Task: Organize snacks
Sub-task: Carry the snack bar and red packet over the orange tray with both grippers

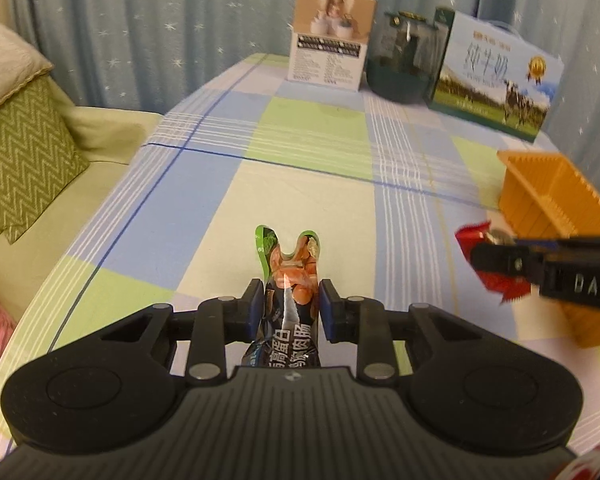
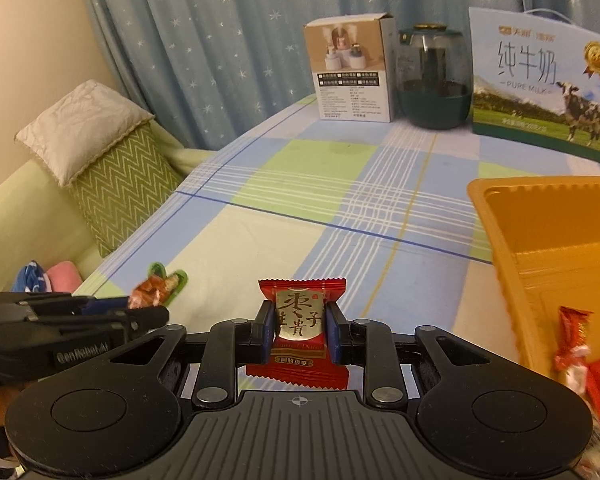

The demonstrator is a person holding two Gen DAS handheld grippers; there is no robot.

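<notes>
My left gripper [image 1: 288, 300] is shut on a dark sausage snack packet [image 1: 290, 280] with a green top edge, held above the checked tablecloth [image 1: 300, 152]. In the right wrist view that same left gripper [image 2: 140, 312] enters from the left with the packet [image 2: 156, 284] sticking out of it. My right gripper [image 2: 300, 328] is shut on a red date candy packet [image 2: 300, 320] with a gold label. In the left wrist view, the right gripper [image 1: 488, 256] comes in at the right edge with the red candy [image 1: 480, 240]. An orange plastic basket [image 2: 500, 216] stands to the right; red wrapped snacks [image 2: 576, 344] show at its near side.
At the table's far end stand a white carton box [image 2: 352, 76], a dark green glass jar [image 2: 432, 80] and a pure milk gift box [image 2: 540, 88]. A sofa with a green zigzag cushion [image 2: 120, 184] lies beyond the table's left edge. Starred blue curtains hang behind.
</notes>
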